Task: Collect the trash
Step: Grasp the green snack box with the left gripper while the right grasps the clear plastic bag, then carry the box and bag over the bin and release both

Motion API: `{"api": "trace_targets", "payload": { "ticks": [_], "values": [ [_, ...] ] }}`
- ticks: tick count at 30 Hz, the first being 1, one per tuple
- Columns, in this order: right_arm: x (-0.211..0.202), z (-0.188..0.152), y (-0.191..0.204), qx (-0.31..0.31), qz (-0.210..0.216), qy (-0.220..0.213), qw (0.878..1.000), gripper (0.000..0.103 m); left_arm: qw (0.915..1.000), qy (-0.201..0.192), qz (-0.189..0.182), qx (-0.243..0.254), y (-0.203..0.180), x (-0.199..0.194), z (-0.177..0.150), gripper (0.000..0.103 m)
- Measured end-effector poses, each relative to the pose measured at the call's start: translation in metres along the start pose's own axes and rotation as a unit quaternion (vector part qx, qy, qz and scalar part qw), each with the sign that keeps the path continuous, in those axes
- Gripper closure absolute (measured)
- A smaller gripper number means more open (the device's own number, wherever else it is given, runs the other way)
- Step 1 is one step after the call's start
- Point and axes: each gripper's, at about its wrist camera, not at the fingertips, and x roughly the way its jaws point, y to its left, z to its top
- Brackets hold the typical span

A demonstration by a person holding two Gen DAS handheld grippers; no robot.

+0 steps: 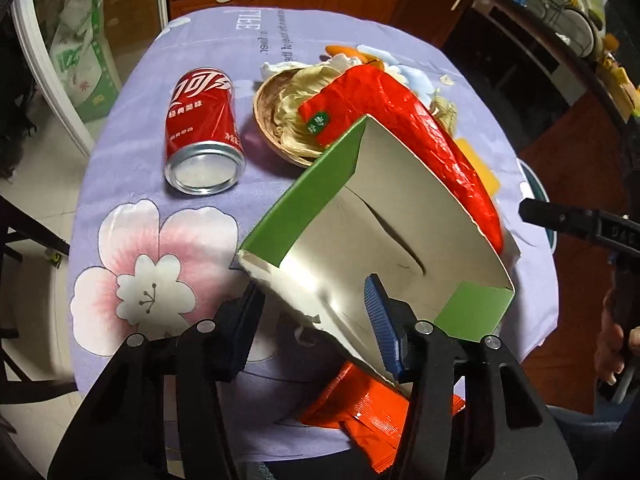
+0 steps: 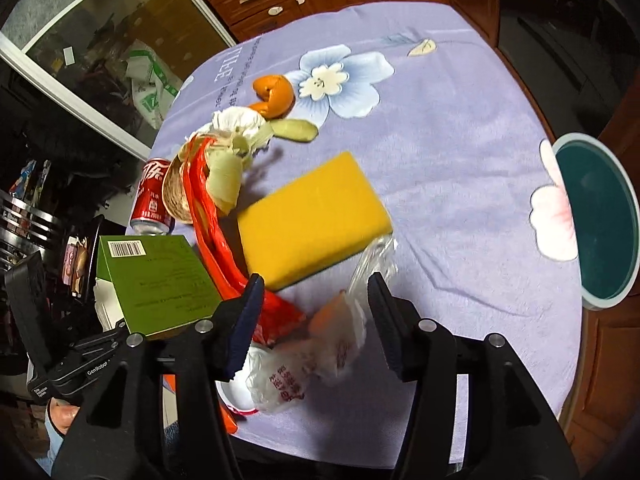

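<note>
Trash was seen scattered over a tabletop (image 2: pixel 460 168) covered with a lilac flowered cloth. A green carton (image 1: pixel 384 232), torn open, was held tilted above the cloth by the left claw (image 1: pixel 316 316), whose jaws were clamped on one of its pale walls, one blue pad (image 1: pixel 380 320) inside and the other outside. Against the carton's far side a long red wrapper (image 1: pixel 420 128) was draped, reaching back to a brown bowl (image 1: pixel 268 108) of pale leaves. A red can (image 1: pixel 202 128) was lying on its side to the left of the bowl, and an orange packet (image 1: pixel 368 420) was seen beneath the carton. The right claw (image 2: pixel 316 320) was half open around a crumpled clear bag (image 2: pixel 320 352) with red print, the pads apparently not pressing it. Just beyond the bag lay a yellow sponge (image 2: pixel 316 216), with orange peel (image 2: pixel 274 94) farther off. A teal bin (image 2: pixel 600 220) stood past the tabletop's right edge.
</note>
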Motion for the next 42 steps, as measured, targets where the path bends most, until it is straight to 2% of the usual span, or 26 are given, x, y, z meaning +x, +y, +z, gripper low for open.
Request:
{"api": "trace_targets", "payload": {
  "ticks": [2, 3, 4, 10, 14, 16, 18, 19, 26, 30, 36, 42],
  "values": [
    [0.0, -0.001, 0.0, -0.001, 0.0, 0.0, 1.0, 0.052, 1.0, -0.007, -0.006, 0.003, -0.003, -0.004, 0.0, 0.086],
    [-0.001, -0.002, 0.001, -0.002, -0.001, -0.001, 1.0, 0.052, 0.9998, -0.015, 0.007, 0.013, -0.007, -0.006, 0.0, 0.097],
    [-0.001, -0.003, 0.001, -0.004, -0.003, -0.001, 1.0, 0.052, 0.9995, -0.022, 0.004, 0.02, -0.009, -0.008, -0.001, 0.099],
    [0.003, -0.019, -0.008, 0.007, -0.018, 0.014, 1.0, 0.046, 0.998, -0.034, 0.012, 0.053, -0.024, -0.011, -0.001, 0.1],
    [0.022, -0.028, -0.012, 0.019, -0.014, 0.045, 0.999, 0.046, 0.9982, -0.003, 0.002, 0.06, -0.027, 0.003, -0.005, 0.098],
    [0.029, -0.029, -0.012, 0.018, -0.011, 0.047, 0.999, 0.046, 0.9982, -0.001, -0.001, 0.06, -0.028, 0.007, -0.006, 0.1],
    [0.034, -0.032, -0.012, 0.014, -0.003, 0.049, 0.999, 0.077, 0.9976, -0.016, 0.01, 0.066, -0.032, 0.001, -0.006, 0.101],
    [0.035, -0.033, -0.013, 0.015, 0.001, 0.052, 0.999, 0.078, 0.9971, -0.025, 0.016, 0.07, -0.034, -0.003, -0.005, 0.102],
    [-0.001, -0.027, -0.029, 0.024, -0.006, -0.006, 1.0, 0.079, 0.9945, -0.079, 0.025, 0.065, -0.041, -0.047, 0.012, 0.102],
    [-0.036, -0.018, -0.051, 0.046, -0.019, -0.052, 0.997, 0.079, 0.9901, -0.106, 0.011, 0.091, -0.068, -0.069, 0.025, 0.102],
    [-0.096, -0.005, -0.106, 0.094, -0.048, -0.129, 0.986, 0.079, 0.9805, -0.122, -0.027, 0.152, -0.144, -0.064, 0.055, 0.102],
    [-0.155, -0.011, -0.19, 0.163, -0.101, -0.198, 0.961, 0.079, 0.9697, -0.096, -0.067, 0.214, -0.236, -0.025, 0.08, 0.102]
  ]
}}
